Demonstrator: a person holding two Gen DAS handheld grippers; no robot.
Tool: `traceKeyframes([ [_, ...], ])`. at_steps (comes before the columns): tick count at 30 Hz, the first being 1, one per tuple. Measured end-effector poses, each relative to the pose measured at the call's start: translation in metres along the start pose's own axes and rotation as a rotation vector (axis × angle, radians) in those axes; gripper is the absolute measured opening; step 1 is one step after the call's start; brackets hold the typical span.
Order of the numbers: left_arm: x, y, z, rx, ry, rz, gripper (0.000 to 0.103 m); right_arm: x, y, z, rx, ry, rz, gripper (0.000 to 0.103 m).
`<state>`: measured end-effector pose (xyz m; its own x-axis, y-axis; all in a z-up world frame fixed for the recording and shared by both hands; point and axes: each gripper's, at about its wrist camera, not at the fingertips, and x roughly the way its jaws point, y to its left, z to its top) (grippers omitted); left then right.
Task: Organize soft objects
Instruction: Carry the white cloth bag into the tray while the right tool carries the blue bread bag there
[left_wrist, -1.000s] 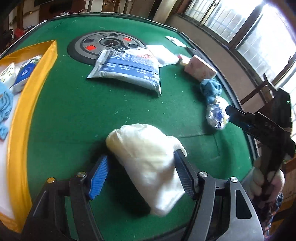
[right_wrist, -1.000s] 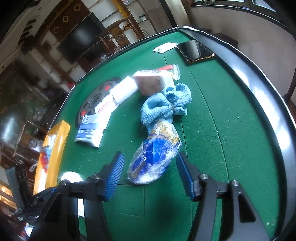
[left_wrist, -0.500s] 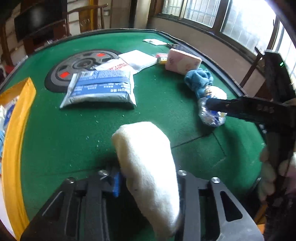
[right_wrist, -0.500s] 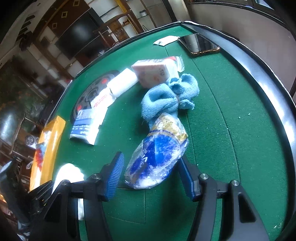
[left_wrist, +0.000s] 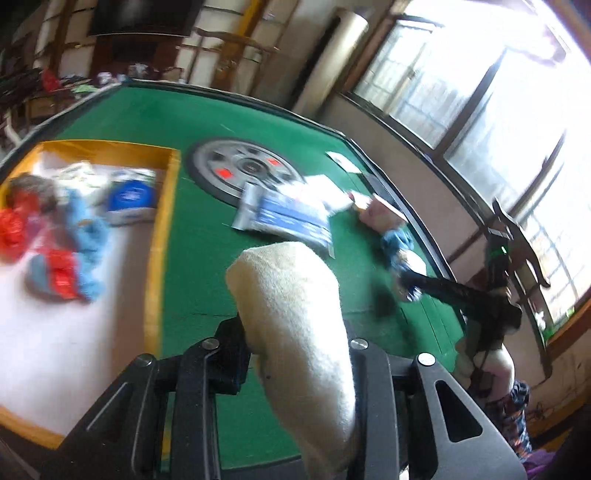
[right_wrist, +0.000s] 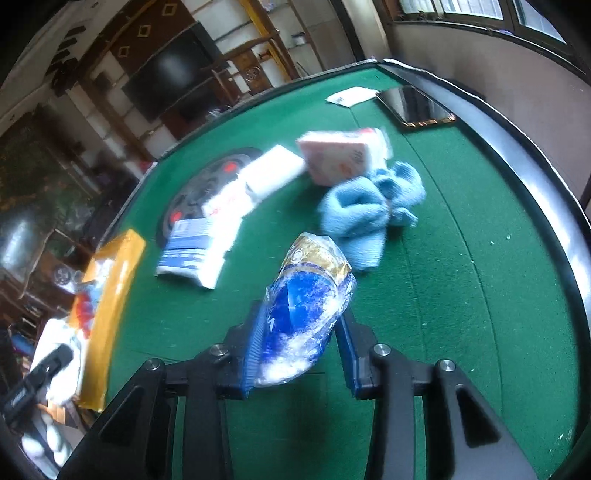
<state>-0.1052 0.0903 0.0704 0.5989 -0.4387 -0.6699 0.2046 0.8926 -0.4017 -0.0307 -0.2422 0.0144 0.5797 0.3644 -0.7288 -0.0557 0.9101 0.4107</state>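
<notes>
The left tool (left_wrist: 295, 354) is clamped on a cream towel roll (left_wrist: 291, 317), lifted above the green worktop (left_wrist: 192, 236) beside the yellow-rimmed tray (left_wrist: 162, 221). The right tool (right_wrist: 299, 339) is closing around a blue-and-gold plastic pack (right_wrist: 306, 295) — its left pad touches it — near a blue cloth (right_wrist: 369, 206).

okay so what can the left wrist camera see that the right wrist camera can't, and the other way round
Only the left wrist view shows inside the yellow bin, with its red and blue soft items, and the bright windows.

Only the right wrist view shows the phone at the table's far edge and the dark screen on the wall.

Both show the green table, the blue-and-white pack, the blue towel, the left gripper shut on the white cloth, and the right gripper closing on the blue plastic bag.
</notes>
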Motion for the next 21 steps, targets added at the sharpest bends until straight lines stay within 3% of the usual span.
traceKeyframes([
  [3,-0.030,0.035,0.005,-0.066,-0.058,0.047,0.028,-0.010,0.023,0.000,-0.047,-0.018,0.038,0.034],
  [8,-0.064,0.100,-0.001,-0.172,-0.109,0.220,0.028,-0.004,0.072,0.000,-0.145,0.001,0.095,0.034],
  [13,-0.077,0.162,-0.015,-0.290,-0.070,0.379,0.028,0.013,0.124,-0.006,-0.241,0.041,0.157,0.034],
  [21,-0.052,0.210,-0.003,-0.318,0.026,0.568,0.039,0.035,0.214,-0.026,-0.414,0.105,0.240,0.034],
])
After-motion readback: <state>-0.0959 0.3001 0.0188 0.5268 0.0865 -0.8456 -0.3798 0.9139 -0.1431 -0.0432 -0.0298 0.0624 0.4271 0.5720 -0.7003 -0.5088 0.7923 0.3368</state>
